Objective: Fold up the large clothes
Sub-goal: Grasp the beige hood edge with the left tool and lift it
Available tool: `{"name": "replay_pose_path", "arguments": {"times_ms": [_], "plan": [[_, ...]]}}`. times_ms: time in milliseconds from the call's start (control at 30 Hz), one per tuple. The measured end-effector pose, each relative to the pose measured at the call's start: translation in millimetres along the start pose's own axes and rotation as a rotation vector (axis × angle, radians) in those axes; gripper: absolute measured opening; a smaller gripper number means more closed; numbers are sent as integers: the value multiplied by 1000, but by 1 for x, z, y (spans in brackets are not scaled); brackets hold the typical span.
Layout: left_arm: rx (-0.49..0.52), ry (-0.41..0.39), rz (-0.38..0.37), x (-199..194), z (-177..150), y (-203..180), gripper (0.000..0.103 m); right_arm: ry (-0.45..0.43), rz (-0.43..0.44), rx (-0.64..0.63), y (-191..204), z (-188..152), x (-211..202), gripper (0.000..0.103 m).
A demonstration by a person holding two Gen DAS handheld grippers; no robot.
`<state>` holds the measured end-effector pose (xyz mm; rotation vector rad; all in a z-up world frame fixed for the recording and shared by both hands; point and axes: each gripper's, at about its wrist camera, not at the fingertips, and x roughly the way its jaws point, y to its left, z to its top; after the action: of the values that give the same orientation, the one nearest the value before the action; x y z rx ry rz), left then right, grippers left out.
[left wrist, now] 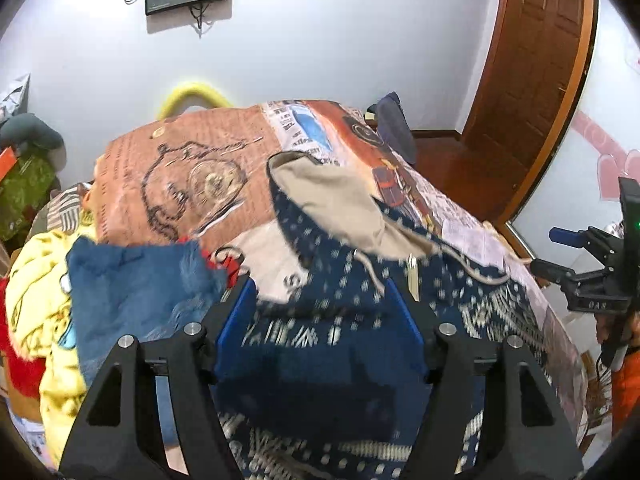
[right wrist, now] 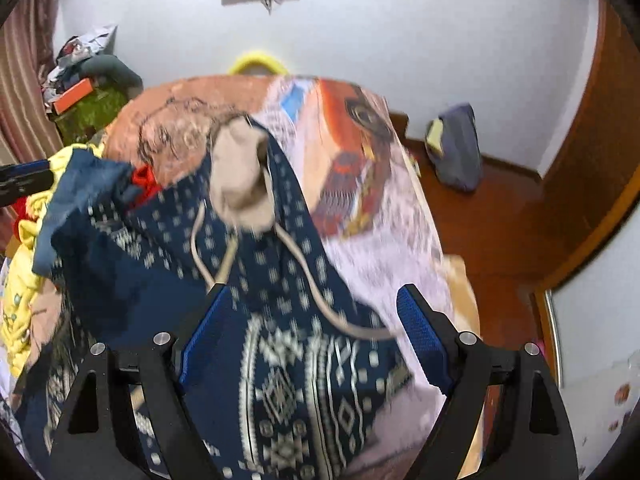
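A navy hoodie with a white pattern [left wrist: 320, 360] lies on the bed, its beige-lined hood [left wrist: 332, 208] turned out and its drawstrings loose. My left gripper [left wrist: 320, 284] is open just above the hoodie's body, jaws wide apart. The hoodie also shows in the right wrist view [right wrist: 280, 360], hood [right wrist: 240, 176] further away. My right gripper [right wrist: 312, 292] is open over the patterned front, holding nothing. The right gripper also appears at the right edge of the left wrist view [left wrist: 560, 256].
The bed has a printed orange and white cover [left wrist: 192, 168]. A pile of clothes, blue [left wrist: 132, 288], yellow [left wrist: 36, 300] and red, lies at the left. A brown door [left wrist: 532, 60] and wood floor [right wrist: 500, 216] are at the right. A grey bag [right wrist: 456, 148] sits by the wall.
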<state>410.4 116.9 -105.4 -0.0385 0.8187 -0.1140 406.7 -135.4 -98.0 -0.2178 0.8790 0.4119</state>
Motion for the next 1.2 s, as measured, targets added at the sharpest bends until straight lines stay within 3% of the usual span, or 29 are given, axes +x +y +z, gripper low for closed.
{"name": "replay_pose_path", "arguments": {"times_ms": [300,633,967,1100,1167,1200], "plan": [[-102,74,-36,77,39,5,66,1,21,-23,16,55,53,82],[-276,269,-39,191,38,37,66,176,52,21,20,84,159,82],[-441,352,-83,254,43,64,66,278,50,23,28,98,236,80],[-442,341,-63,264,46,68,66,273,7,-9,33,102,251,68],[-427,333,-57,264,47,67,65,263,29,1,33,102,252,50],[-418,324,-53,263,48,66,58,259,58,14,33,102,252,36]]}}
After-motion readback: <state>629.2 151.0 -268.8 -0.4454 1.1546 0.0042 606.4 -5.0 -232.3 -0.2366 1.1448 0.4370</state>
